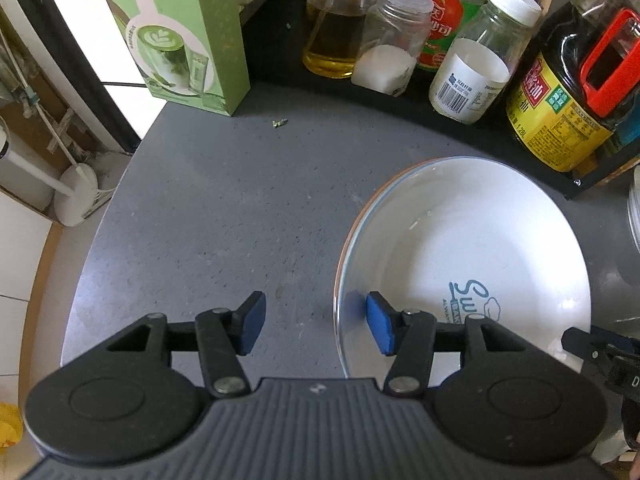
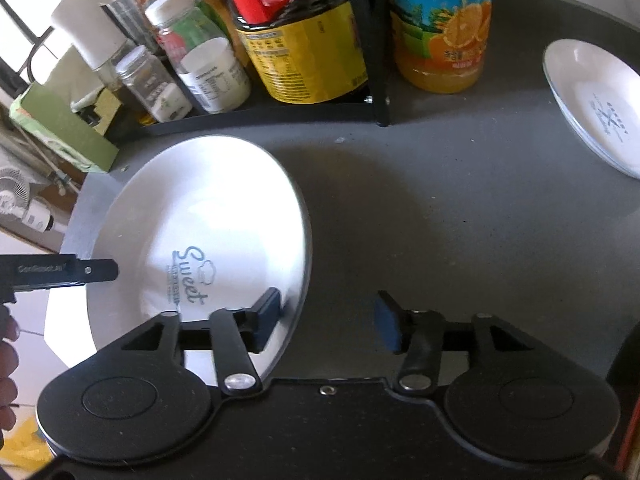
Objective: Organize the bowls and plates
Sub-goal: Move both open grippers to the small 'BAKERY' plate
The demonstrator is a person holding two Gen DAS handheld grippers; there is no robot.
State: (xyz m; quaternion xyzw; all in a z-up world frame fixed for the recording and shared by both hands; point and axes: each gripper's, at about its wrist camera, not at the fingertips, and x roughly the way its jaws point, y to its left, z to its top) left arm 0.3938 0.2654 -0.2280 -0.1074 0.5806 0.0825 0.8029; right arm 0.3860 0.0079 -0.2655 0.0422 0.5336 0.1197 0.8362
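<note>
A white plate with blue "Sweet" lettering lies on the grey round table. My left gripper stands open astride the plate's left rim: its right pad hangs over the plate's inside and its left pad over bare table, neither pressing. In the right wrist view the same plate sits at the left. My right gripper is open astride its right rim, the left pad over the plate. A second stack of white plates rests at the far right.
A black rack at the back holds a soy sauce jug, jars and an oil bottle. An orange juice bottle stands beside it. A green box stands back left. The table edge curves near on the left.
</note>
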